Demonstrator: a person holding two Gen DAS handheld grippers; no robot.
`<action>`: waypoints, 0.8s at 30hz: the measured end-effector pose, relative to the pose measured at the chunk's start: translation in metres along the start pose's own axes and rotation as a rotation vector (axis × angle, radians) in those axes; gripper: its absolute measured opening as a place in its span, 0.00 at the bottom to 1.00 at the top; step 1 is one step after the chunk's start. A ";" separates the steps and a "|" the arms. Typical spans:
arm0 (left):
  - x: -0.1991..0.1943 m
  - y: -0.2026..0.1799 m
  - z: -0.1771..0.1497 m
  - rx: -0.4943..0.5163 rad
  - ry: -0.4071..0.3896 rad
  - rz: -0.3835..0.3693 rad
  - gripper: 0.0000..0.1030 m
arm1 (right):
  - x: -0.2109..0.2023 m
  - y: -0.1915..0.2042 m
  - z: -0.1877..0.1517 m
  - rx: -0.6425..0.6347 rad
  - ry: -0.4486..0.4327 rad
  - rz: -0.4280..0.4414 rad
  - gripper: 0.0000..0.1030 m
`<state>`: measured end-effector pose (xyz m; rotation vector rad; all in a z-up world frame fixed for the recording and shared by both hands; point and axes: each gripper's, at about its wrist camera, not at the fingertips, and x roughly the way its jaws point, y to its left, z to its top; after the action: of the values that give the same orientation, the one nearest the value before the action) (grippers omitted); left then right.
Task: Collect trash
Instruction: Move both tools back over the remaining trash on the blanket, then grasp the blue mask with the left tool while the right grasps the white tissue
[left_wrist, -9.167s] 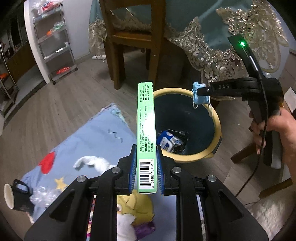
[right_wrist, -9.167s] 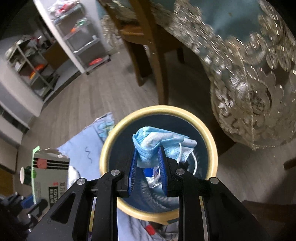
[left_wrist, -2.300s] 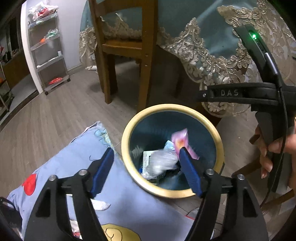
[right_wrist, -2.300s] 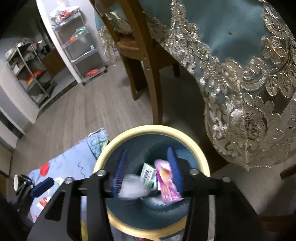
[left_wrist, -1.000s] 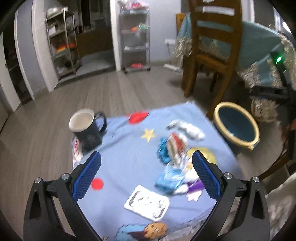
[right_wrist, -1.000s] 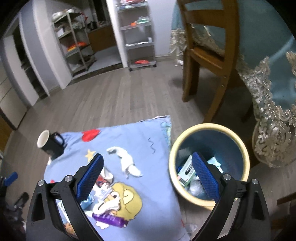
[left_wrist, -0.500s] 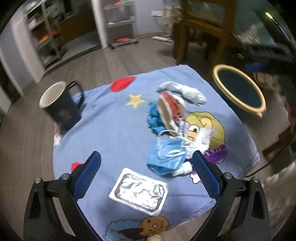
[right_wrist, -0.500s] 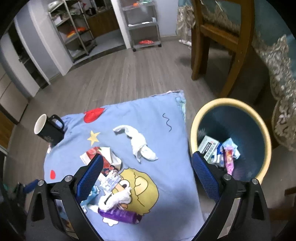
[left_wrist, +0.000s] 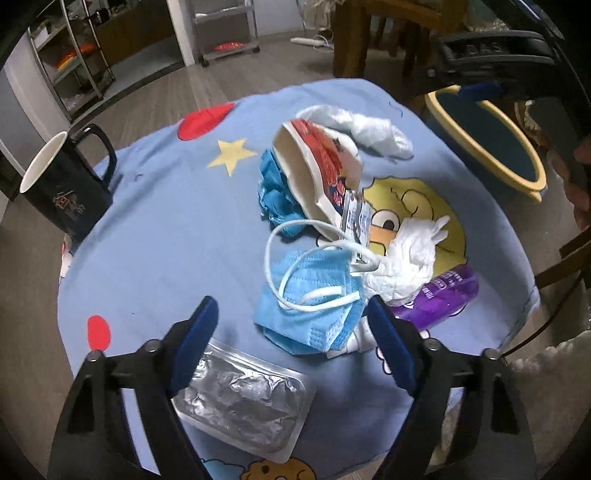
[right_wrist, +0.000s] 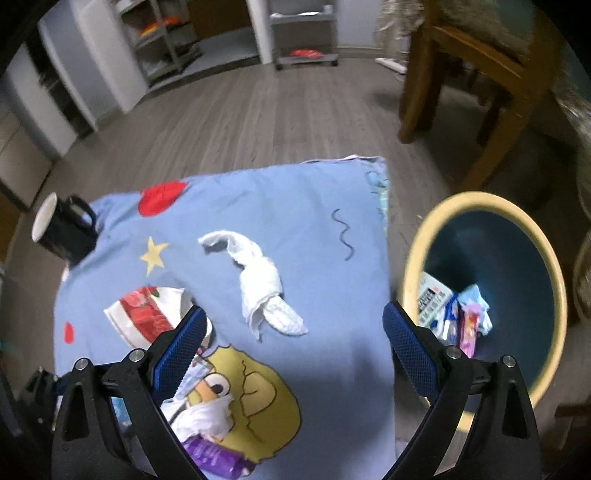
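Note:
My left gripper (left_wrist: 291, 332) is open and empty, low over a blue face mask (left_wrist: 310, 295) on the blue cartoon cloth (left_wrist: 166, 206). Around the mask lie a silver foil pack (left_wrist: 243, 402), a purple bottle (left_wrist: 439, 291), crumpled white tissue (left_wrist: 410, 254), a red and white wrapper (left_wrist: 321, 166) and a white rag (left_wrist: 362, 125). My right gripper (right_wrist: 291, 347) is open and empty above the cloth (right_wrist: 332, 258), near the white rag (right_wrist: 258, 280). The yellow-rimmed bin (right_wrist: 546, 258) holds several pieces of trash and stands to the right.
A dark mug (left_wrist: 62, 184) stands at the cloth's left edge; it also shows in the right wrist view (right_wrist: 62, 229). A wooden chair (right_wrist: 476, 74) and a lace-draped table stand behind the bin. Metal shelves (right_wrist: 303, 29) line the far wall.
Both grippers left the bin after dropping trash and swung back over the cloth. My left gripper has dropped closer to the blue mask. My right gripper has moved lower and leftward.

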<state>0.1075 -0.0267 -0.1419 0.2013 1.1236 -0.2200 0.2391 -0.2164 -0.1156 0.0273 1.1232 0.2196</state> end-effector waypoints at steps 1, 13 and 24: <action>0.001 0.001 0.001 -0.005 -0.001 -0.003 0.73 | 0.006 0.002 0.001 -0.014 0.009 0.002 0.90; 0.015 0.002 0.006 0.004 0.034 -0.028 0.32 | 0.069 0.005 0.001 0.032 0.127 0.061 0.49; -0.001 0.009 0.011 -0.035 -0.001 -0.039 0.18 | 0.054 0.015 0.000 -0.015 0.108 0.073 0.21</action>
<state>0.1195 -0.0207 -0.1359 0.1477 1.1300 -0.2351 0.2591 -0.1920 -0.1621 0.0433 1.2293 0.2978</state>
